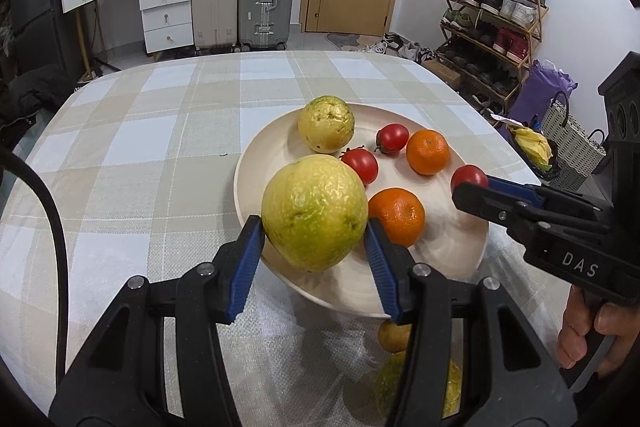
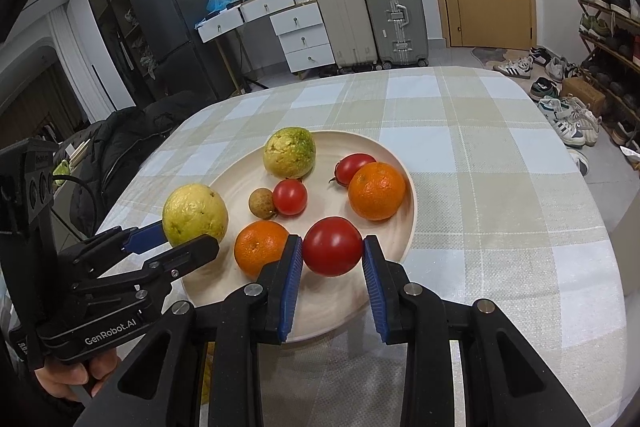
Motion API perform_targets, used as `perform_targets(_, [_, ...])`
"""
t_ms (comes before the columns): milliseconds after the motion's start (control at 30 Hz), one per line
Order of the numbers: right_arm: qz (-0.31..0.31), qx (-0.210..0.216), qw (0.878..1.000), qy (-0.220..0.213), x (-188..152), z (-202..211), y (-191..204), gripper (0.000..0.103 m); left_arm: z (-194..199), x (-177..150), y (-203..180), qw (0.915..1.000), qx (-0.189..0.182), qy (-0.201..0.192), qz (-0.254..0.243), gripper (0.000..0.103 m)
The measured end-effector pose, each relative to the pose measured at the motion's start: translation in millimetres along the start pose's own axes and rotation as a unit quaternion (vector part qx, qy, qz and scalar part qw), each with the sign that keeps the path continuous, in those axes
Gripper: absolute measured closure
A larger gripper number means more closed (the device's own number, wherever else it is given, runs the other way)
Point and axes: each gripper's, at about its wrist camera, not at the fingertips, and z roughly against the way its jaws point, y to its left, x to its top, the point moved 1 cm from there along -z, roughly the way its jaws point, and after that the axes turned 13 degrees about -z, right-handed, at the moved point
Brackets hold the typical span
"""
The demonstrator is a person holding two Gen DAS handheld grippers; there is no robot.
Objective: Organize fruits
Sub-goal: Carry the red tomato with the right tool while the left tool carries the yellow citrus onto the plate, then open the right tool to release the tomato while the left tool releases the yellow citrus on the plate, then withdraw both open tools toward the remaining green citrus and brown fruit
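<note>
Progress: well along, by the look of it; most fruit already on the plate (image 2: 408,227), two pieces in the grippers above it.
On the plate: one guava (image 2: 289,152) at the far side, two oranges (image 2: 376,190), two small tomatoes (image 2: 290,197), one small brown round fruit (image 2: 261,201) touching a tomato.
Left to do: set down the two held pieces; at least two more fruits (image 1: 394,337) lying on the desk (image 1: 160,131) just beside the plate's near rim, partly hidden behind the left fingers, kind hard to tell.
Left hand-held gripper (image 1: 316,239): opened wide, blue pads pressed on both sides of a large yellow-green guava (image 1: 315,211); clamped on it, carried over the near left rim of the plate.
Right hand-held gripper (image 2: 332,259): opened partway, pads tight against a large red tomato (image 2: 332,246); gripping it, raised over the near part of the plate, just beside the nearer orange (image 2: 260,246).
Spacing: held guava near the nearer orange in the left view, touching or not cannot be told; both grippers close together over the same side of the plate.
Next, as a guess: lower each piece into a bare spot, guava at the left edge, tomato near the front, then fetch the leftovers from the desk.
Risk: round fruit likely to roll on the shallow plate once released.
</note>
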Motion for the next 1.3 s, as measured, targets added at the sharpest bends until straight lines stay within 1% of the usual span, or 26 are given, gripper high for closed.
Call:
perform_targets(267, [0.000, -0.006, 1.000, 0.003, -2, -4, -1, 0.072, -3, 0, -3, 1.0000, 0.002, 0.002, -0.005, 0.054])
perform_targets(367, [-0.002, -0.015, 1.000, -0.016, -2, 1, -2, 0.069, -3, 1, -3, 1.0000, -0.006, 0.006, -0.003, 0.054])
perform_targets(433, [-0.008, -0.015, 1.000, -0.023, -2, 5, -4, 0.056, 0, 2, 0, 0.9999, -0.014, 0.005, 0.008, 0.054])
perform_targets(567, [-0.007, -0.016, 0.999, -0.034, -3, 14, -4, 0.051, 12, 2, 4, 0.9999, -0.006, -0.006, 0.011, 0.051])
perform_targets(600, [-0.004, -0.020, 0.999, -0.035, -4, 16, -3, 0.044, 15, 1, 5, 0.9999, -0.005, -0.009, 0.009, 0.046])
perform_targets(633, [-0.001, -0.022, 0.999, -0.036, -5, 18, -2, 0.032, 20, 0, 5, 0.9999, -0.002, -0.011, 0.007, 0.038])
perform_targets(667, [0.002, -0.023, 0.999, -0.039, -7, 21, -2, 0.027, 24, -2, 6, 0.9999, 0.001, -0.013, 0.007, 0.034])
perform_targets(700, [0.002, -0.022, 0.999, -0.046, -9, 24, -1, 0.017, 29, -4, 7, 0.9998, 0.004, -0.017, 0.006, 0.026])
perform_targets(733, [0.001, -0.020, 0.998, -0.051, -11, 28, -1, 0.009, 35, -6, 8, 0.9997, 0.007, -0.021, 0.007, 0.019])
perform_targets(833, [0.000, -0.022, 0.999, -0.049, -16, 34, 1, 0.001, 49, -14, 9, 0.9997, 0.008, -0.024, 0.008, 0.016])
perform_targets(867, [0.004, -0.023, 0.999, -0.046, -18, 35, 2, 0.000, 53, -17, 9, 0.9997, 0.008, -0.022, 0.008, 0.013])
perform_targets(933, [0.017, -0.028, 0.998, -0.045, -23, 39, 7, 0.000, 61, -23, 8, 0.9997, 0.011, -0.022, 0.006, 0.001])
perform_targets(1033, [0.027, -0.032, 0.998, -0.049, -30, 46, 12, 0.000, 74, -33, 5, 0.9995, 0.013, -0.027, 0.002, 0.001])
perform_targets(1167, [0.026, -0.024, 0.998, -0.047, -37, 57, 14, 0.000, 90, -48, -2, 0.9994, 0.006, -0.035, -0.002, 0.001])
perform_targets(1300, [0.034, -0.027, 0.998, -0.046, -44, 66, 18, 0.000, 101, -60, -8, 0.9993, 0.011, -0.035, -0.007, 0.001])
